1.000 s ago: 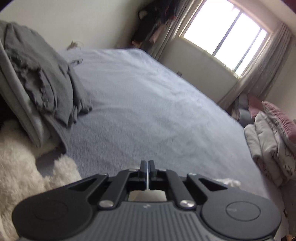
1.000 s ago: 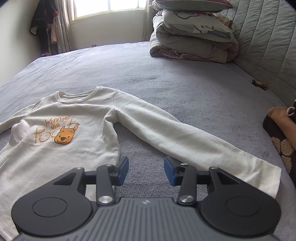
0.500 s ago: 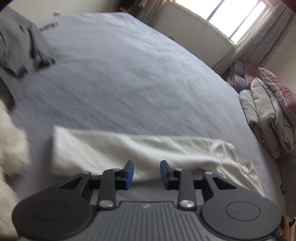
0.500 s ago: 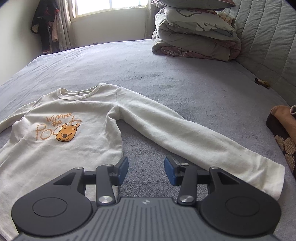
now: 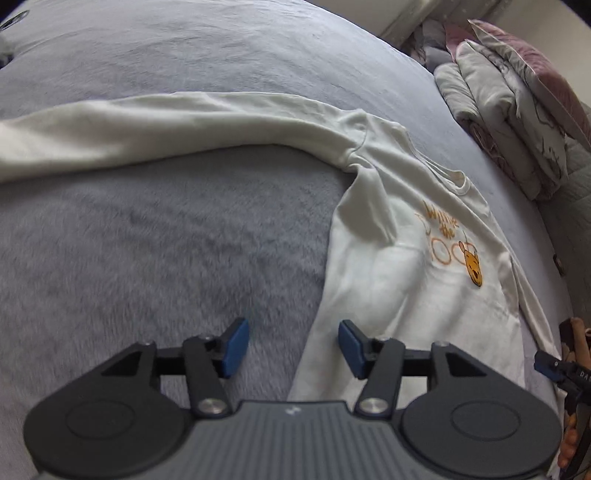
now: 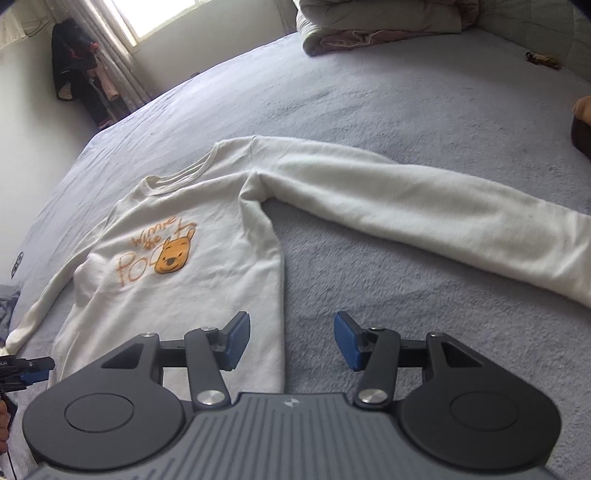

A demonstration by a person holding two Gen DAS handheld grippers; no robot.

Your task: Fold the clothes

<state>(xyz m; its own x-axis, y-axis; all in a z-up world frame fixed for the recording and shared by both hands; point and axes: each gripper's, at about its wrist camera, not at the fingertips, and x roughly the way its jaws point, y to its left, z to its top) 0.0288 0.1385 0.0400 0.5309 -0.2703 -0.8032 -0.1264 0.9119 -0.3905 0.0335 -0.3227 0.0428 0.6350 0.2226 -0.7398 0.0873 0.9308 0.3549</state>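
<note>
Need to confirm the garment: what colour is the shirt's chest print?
Orange lettering and bear face on the cream shirt; clearest in the right wrist view.

Bed (image 6: 424,96) covered by grey plush blanket. Cream sweatshirt (image 6: 207,266) laid flat on it, front up, both sleeves spread outward. Folded bedding stack (image 6: 380,22) placed at headboard end. Small brown object (image 6: 543,59) seen near headboard, unidentified.
</note>
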